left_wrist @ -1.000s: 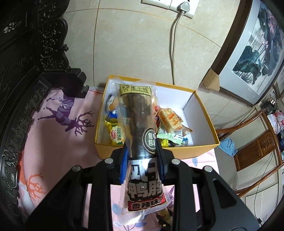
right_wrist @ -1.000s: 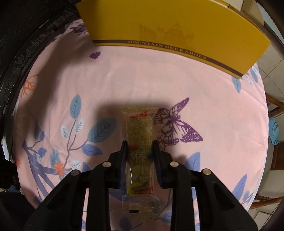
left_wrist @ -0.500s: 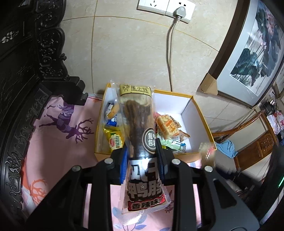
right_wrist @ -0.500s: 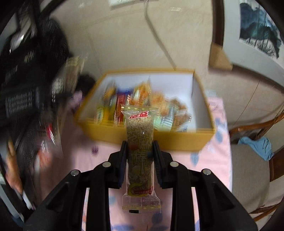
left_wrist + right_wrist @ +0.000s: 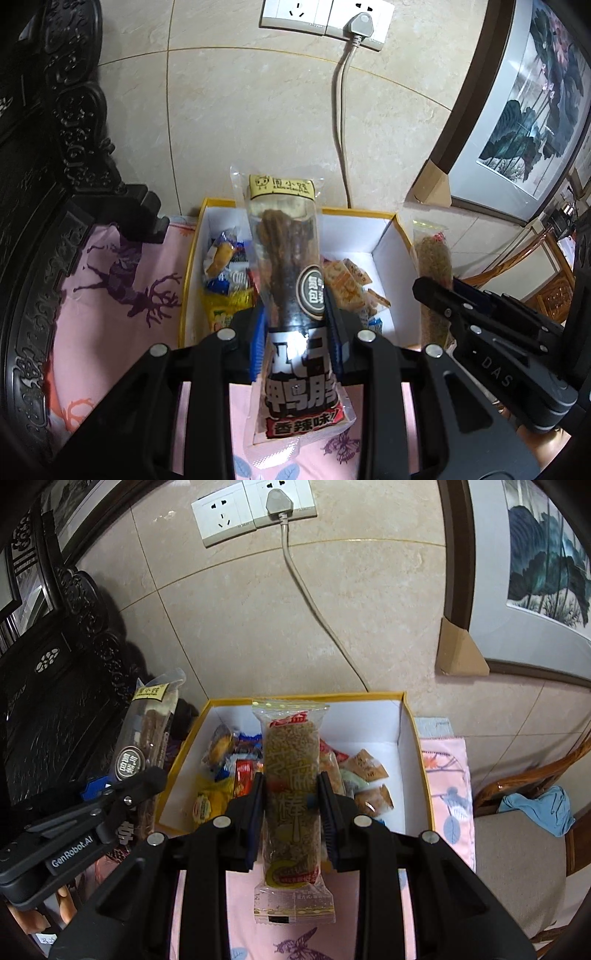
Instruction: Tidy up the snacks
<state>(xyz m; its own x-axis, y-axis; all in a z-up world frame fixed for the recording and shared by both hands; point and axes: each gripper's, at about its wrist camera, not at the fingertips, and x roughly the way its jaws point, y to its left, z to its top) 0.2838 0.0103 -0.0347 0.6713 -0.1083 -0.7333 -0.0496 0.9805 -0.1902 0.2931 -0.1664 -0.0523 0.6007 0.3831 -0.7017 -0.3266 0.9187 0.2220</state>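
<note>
While both packets hang in the air short of the box, you have little margin for a sloppy release. Your left tongs (image 5: 295, 328) are clenched on the duck snack packet (image 5: 286, 280), gripping it around its middle, so its long clear top stands over the near part of the yellow box (image 5: 186, 291) while its printed tail hangs down toward the pink cloth (image 5: 110, 280) on the worktop. Your right tongs (image 5: 291, 805) are clenched on the sesame bar (image 5: 291, 794), also held mid-length, its upper end over the box opening. The box sits against the tiled wall (image 5: 258, 627), with a heap of small wrapped snacks (image 5: 221, 771) crowding its left and middle floor; the right part of the floor shows bare white.

The main risk, as I judge it, is letting go too early: both tongs look to be over the near wall rather than well inside, so a long packet could catch the rim, tip back and land on the cloth. The duck packet is the worse case, being long and slippery-looking. A second risk is the two tongs fouling each other, since each shows close beside the other in the opposite view; bringing both down together invites a knock. Dropping onto the heap could also leave a packet propped against the wall instead of lying flat.
</note>
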